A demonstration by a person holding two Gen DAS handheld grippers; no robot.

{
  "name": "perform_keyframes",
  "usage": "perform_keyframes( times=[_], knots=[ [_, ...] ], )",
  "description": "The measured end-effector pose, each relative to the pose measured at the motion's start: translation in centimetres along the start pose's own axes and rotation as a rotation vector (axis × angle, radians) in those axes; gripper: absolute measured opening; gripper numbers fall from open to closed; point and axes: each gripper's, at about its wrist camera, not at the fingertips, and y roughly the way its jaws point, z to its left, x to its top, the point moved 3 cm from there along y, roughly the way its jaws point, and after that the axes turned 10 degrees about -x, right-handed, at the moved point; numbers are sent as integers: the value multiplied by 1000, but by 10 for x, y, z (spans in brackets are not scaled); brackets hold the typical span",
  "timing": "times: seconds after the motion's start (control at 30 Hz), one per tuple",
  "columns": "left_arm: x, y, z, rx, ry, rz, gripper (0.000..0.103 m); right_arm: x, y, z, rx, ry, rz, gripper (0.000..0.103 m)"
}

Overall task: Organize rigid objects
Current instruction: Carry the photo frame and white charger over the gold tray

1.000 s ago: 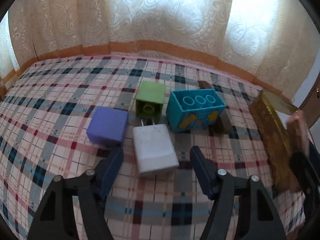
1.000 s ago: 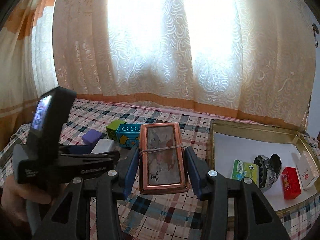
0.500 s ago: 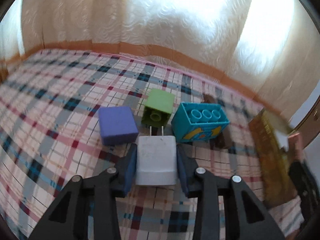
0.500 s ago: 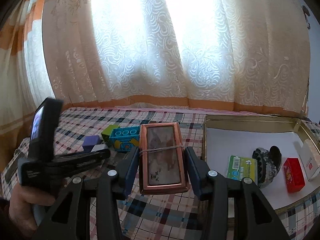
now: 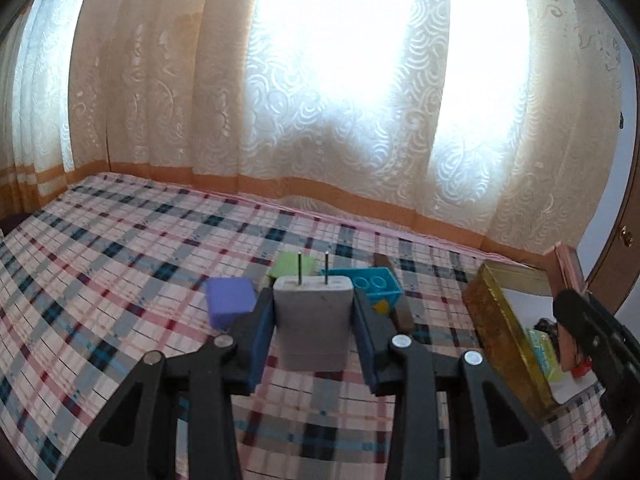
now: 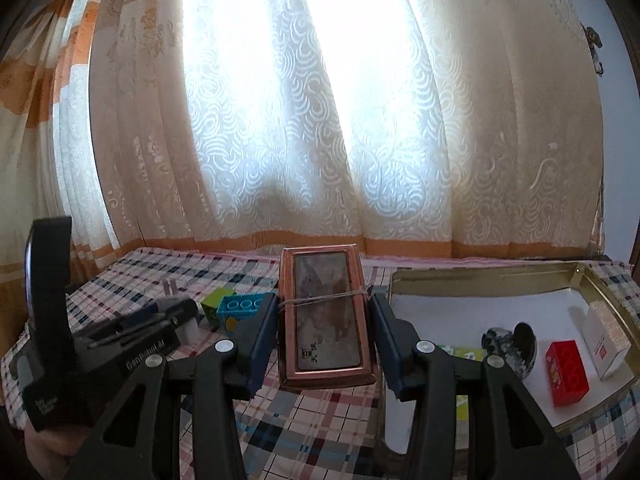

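Note:
My left gripper (image 5: 313,322) is shut on a white plug charger (image 5: 313,320) and holds it above the plaid cloth, prongs pointing away. Behind it lie a purple block (image 5: 230,301), a green brick (image 5: 289,265) and a teal brick (image 5: 372,284). My right gripper (image 6: 324,334) is shut on a copper-framed flat box (image 6: 326,320) bound with a rubber band, held up left of the gold tin tray (image 6: 472,276). The left gripper also shows in the right wrist view (image 6: 160,316).
The tray (image 5: 504,320) holds a red box (image 6: 567,372), a white box (image 6: 606,338), a green packet (image 6: 460,354) and a dark patterned object (image 6: 508,346). A brown piece (image 5: 404,316) lies by the teal brick. Lace curtains hang behind the table.
My left gripper closed on the white charger and lifted it off the cloth. My right gripper, still holding the copper box, has risen and shifted toward the tray.

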Motion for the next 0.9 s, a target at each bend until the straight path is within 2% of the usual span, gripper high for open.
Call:
perform_keyframes(
  times=[0.3, 0.9],
  knots=[
    [-8, -1, -19, -12, -13, 7, 36, 4, -9, -10, 28, 15, -26, 49],
    [-14, -3, -66, 15, 94, -12, 36, 1, -18, -58, -74, 8, -55, 49]
  ],
)
